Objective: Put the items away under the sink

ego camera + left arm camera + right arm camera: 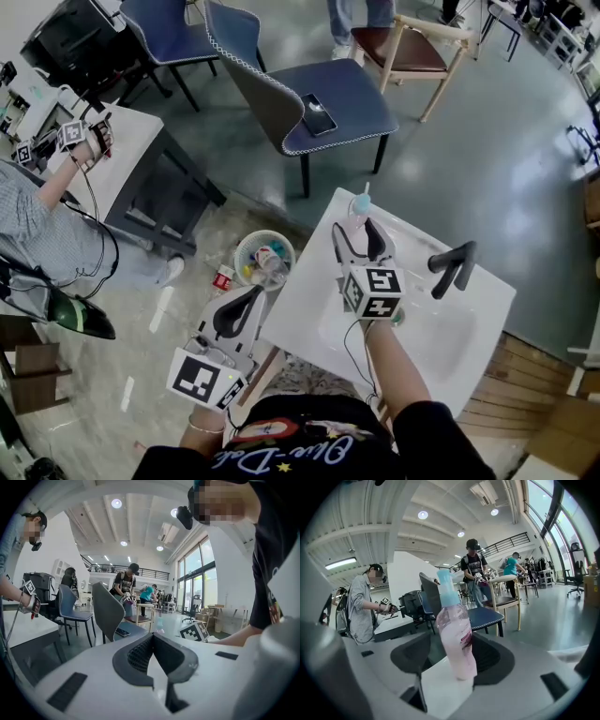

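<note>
A pink bottle with a light blue cap (361, 206) stands upright on the far corner of the white sink top (300, 309). My right gripper (356, 231) is open, one jaw on each side of the bottle (457, 639). In the right gripper view (454, 644) there is a gap on the bottle's left, while its right side is close to the other jaw. My left gripper (251, 295) hangs lower, off the sink's left edge over the floor. It is shut with nothing in it, and its jaw tips meet in the left gripper view (152, 637).
A black faucet (453, 267) rises at the sink's right, beside the basin (441, 342). A round basket of small items (264, 260) sits on the floor left of the sink. Beyond stands a blue chair (342, 94) with a phone (317, 114) on it. A person sits at a table (131, 150) on the left.
</note>
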Demonstrator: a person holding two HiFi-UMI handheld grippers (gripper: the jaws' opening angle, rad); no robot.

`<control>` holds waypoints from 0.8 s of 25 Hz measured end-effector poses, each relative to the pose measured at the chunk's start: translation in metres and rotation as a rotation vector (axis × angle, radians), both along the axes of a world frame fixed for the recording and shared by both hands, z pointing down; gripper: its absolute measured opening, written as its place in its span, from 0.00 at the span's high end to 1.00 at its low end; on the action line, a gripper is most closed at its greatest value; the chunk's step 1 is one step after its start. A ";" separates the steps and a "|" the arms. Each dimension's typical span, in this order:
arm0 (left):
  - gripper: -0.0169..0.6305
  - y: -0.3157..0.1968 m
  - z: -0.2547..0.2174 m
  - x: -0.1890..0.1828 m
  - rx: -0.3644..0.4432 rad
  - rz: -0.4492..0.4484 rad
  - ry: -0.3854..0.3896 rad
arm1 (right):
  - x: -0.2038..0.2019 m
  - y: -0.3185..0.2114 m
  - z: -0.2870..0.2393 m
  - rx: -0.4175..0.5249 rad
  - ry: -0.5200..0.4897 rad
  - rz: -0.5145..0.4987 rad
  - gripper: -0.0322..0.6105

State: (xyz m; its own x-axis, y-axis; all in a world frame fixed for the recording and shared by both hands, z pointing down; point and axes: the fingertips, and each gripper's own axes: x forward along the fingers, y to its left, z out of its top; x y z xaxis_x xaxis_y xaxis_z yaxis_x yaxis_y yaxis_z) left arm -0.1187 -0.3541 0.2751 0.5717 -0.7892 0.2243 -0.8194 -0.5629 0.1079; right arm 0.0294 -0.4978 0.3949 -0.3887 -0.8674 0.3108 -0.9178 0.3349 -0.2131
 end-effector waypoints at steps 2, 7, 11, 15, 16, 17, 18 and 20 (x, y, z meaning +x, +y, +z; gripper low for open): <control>0.96 0.001 0.000 -0.001 -0.002 -0.004 0.000 | 0.000 -0.003 0.000 0.001 -0.003 0.001 0.53; 0.96 0.001 0.002 -0.005 -0.007 -0.023 -0.002 | 0.002 -0.010 0.001 0.001 0.010 0.009 0.53; 0.96 0.001 0.002 -0.009 -0.008 -0.041 -0.004 | 0.003 -0.015 0.004 -0.002 0.009 0.027 0.53; 0.96 0.000 0.001 -0.012 -0.005 -0.052 -0.006 | 0.003 -0.018 0.006 -0.005 0.008 0.038 0.53; 0.96 0.000 0.002 -0.012 -0.004 -0.054 -0.005 | 0.003 -0.019 0.006 -0.005 0.009 0.038 0.53; 0.96 0.000 0.002 -0.012 -0.004 -0.055 -0.004 | 0.002 -0.020 0.007 -0.005 0.010 0.037 0.53; 0.96 0.000 0.002 -0.012 -0.005 -0.057 -0.004 | 0.001 -0.021 0.007 -0.006 0.011 0.036 0.53; 0.96 0.000 0.002 -0.012 -0.005 -0.059 -0.003 | 0.001 -0.023 0.008 -0.008 0.014 0.036 0.53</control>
